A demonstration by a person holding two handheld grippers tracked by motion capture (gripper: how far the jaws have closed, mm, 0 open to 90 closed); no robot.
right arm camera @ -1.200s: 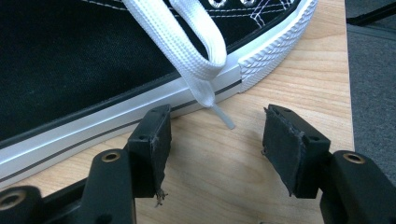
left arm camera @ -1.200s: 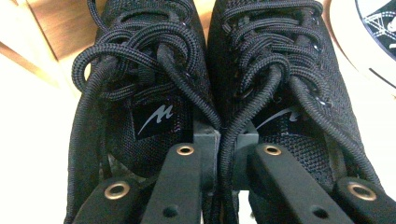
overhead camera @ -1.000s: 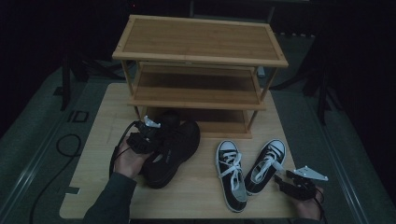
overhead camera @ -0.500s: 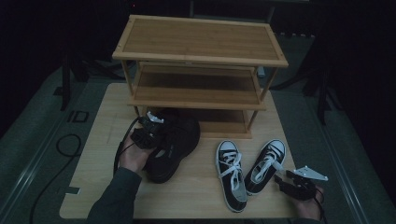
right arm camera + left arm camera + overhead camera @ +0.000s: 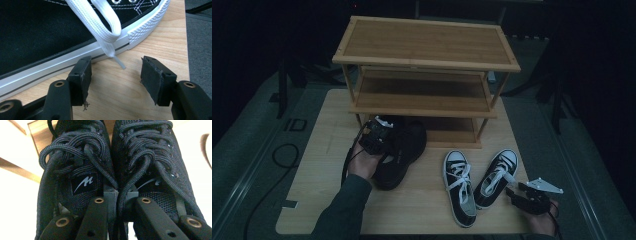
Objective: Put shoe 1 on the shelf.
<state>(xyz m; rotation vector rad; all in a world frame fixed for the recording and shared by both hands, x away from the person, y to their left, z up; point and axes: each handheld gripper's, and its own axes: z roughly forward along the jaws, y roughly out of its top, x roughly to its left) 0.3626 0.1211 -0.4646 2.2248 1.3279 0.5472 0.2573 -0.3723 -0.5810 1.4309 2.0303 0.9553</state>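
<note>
A pair of black mesh running shoes [image 5: 407,147] hangs together in front of the wooden rack's bottom shelf [image 5: 447,136]. My left gripper [image 5: 384,142] is shut on them. In the left gripper view its jaws pinch the two inner collars of the black shoes [image 5: 82,170] together, so my left gripper [image 5: 120,195] stands nearly closed. A pair of black-and-white canvas sneakers [image 5: 459,185] lies on the table at the front right. My right gripper [image 5: 518,192] rests open just beside the right sneaker [image 5: 50,32], with bare tabletop between the pads of my right gripper [image 5: 115,75] and a white lace end [image 5: 110,51] just beyond them.
A three-tier wooden shoe rack [image 5: 427,45] stands at the back of the light wooden table [image 5: 324,130]. Its top and middle shelves are bare. Dark floor and a cable [image 5: 282,155] lie to the left of the table.
My left gripper has carried the black shoes farther from the person, toward the rack's bottom shelf. The right gripper has stayed still.
</note>
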